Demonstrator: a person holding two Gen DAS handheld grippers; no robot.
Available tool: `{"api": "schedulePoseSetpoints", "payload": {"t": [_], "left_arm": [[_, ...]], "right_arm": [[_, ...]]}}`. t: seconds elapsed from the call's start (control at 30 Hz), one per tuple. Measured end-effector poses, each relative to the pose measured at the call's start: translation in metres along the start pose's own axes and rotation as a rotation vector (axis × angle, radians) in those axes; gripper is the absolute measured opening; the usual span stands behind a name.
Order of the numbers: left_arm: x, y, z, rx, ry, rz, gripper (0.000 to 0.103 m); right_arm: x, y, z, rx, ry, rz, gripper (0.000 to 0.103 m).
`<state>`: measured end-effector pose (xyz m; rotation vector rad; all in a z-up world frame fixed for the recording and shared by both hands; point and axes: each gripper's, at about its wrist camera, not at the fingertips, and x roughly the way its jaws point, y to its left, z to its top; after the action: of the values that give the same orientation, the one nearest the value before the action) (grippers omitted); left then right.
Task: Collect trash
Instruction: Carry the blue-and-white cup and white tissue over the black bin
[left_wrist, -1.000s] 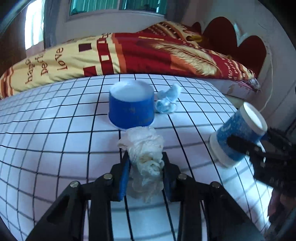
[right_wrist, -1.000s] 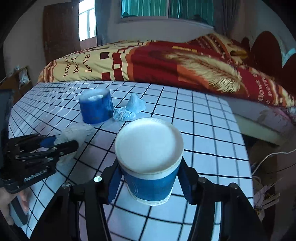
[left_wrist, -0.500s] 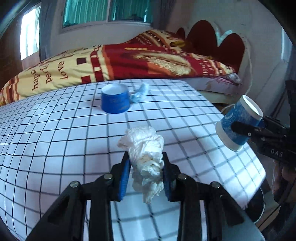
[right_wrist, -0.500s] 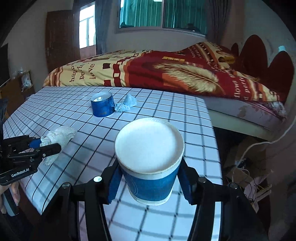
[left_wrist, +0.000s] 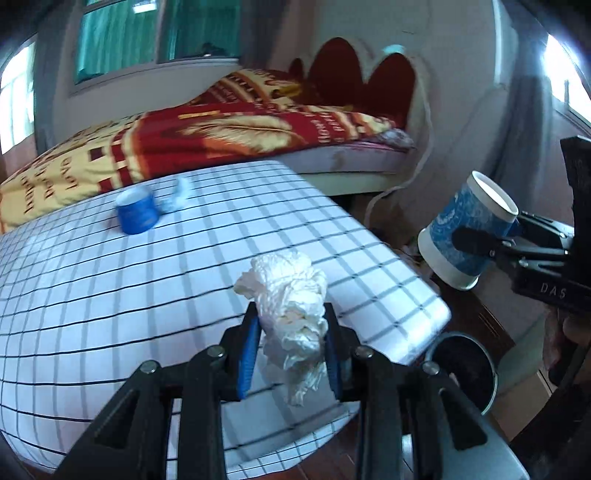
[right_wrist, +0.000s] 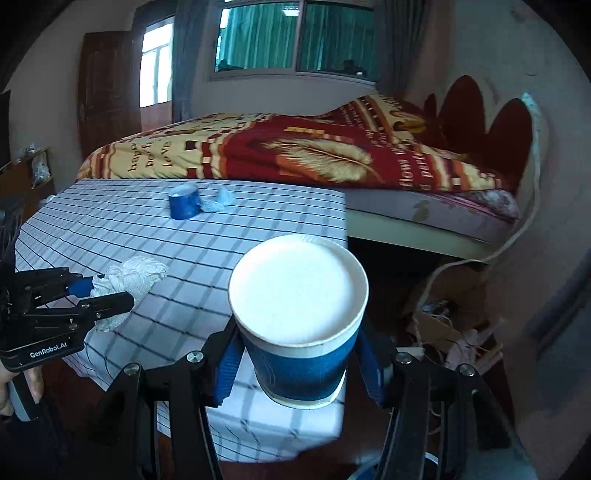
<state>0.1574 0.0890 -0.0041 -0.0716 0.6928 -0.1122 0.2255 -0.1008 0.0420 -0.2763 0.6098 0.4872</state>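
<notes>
Overlooking checked tablecloth (right_wrist: 177, 243), bed (right_wrist: 295, 155) behind

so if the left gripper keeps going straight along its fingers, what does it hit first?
Probably the checked tablecloth near the table's corner; the left gripper, shut on the crumpled tissue, points down at it. Depth is unclear.

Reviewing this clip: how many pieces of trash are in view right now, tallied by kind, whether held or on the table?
Blue paper cups: 2, one in the right hand-held gripper, one on the table.
Crumpled tissues: 2, a white one in the left hand-held gripper, a bluish one beside the table cup.
Total: 4
</notes>
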Motion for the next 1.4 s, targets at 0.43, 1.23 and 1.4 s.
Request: {"api": "schedulePoseSetpoints", "payload": {"t": [0.43,1.23,1.4], "left_arm": [[0.008,-0.082,0.003,0.108,0.013,-0.099,0.033],[0.028,-0.168,-0.011,0.218,0.069,-0.226,0.033],[0.037,-0.191,-0.017,0.251,0.095,-0.262,0.033]], "right_arm": [[-0.048,-0.087,-0.067,0.172,0.018,-0.107,0.058],[-0.076,-0.146,-0.138,0.293,0.093,-0.168,0.058],[-0.080,-0.158,-0.155,0.316,0.117,-0.187,0.058]]}}
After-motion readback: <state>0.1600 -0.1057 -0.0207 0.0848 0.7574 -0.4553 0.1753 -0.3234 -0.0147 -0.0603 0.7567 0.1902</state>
